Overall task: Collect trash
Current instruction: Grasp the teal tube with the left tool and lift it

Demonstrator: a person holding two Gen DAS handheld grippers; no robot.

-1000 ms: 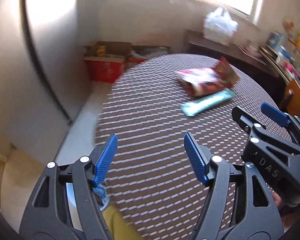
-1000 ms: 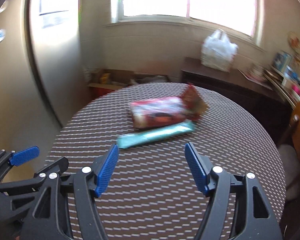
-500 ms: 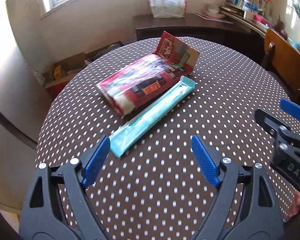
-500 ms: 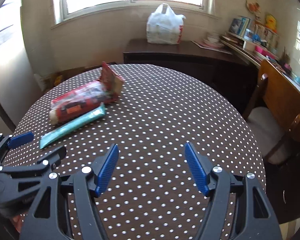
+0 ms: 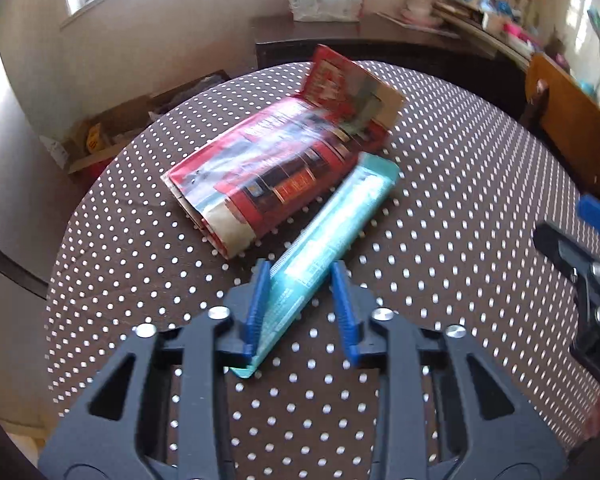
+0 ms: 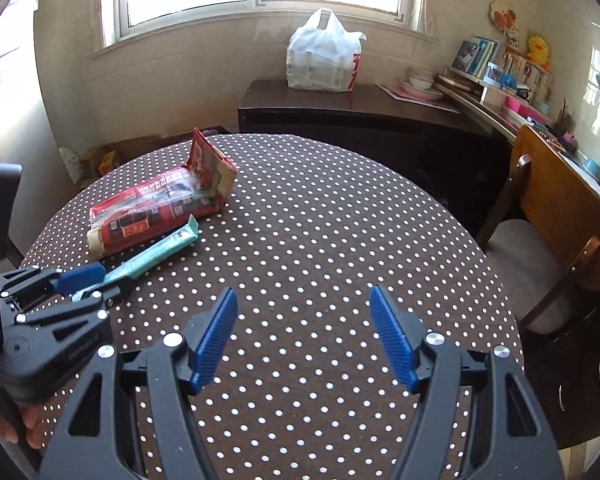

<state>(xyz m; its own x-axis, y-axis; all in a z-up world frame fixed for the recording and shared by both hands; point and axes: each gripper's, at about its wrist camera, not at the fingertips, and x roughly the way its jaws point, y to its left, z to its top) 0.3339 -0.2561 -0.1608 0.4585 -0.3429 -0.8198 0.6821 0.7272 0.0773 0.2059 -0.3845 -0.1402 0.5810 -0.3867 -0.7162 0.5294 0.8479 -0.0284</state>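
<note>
A long teal wrapper [image 5: 340,220] lies on the dotted brown round table [image 5: 460,184], next to a red snack package [image 5: 284,168] whose flap stands open. My left gripper [image 5: 300,266] is closing, with the wrapper's near end between its blue pads. The left pad [image 5: 256,308] touches the wrapper's edge, and a gap shows beside the right pad. In the right wrist view the left gripper [image 6: 96,280] sits low over the teal wrapper [image 6: 160,252], in front of the red package [image 6: 156,208]. My right gripper [image 6: 303,291] hangs open and empty over bare tablecloth.
A white plastic bag [image 6: 320,60] stands on a dark sideboard [image 6: 360,120] behind the table. A wooden chair [image 6: 548,216] is at the right edge. Cardboard boxes [image 5: 100,136] sit on the floor at the far left. Cluttered shelves [image 6: 500,68] line the right wall.
My left gripper swung over to the teal wrapper, came down around its near end and narrowed its jaws. The right gripper swung right, off the trash, and stayed open.
</note>
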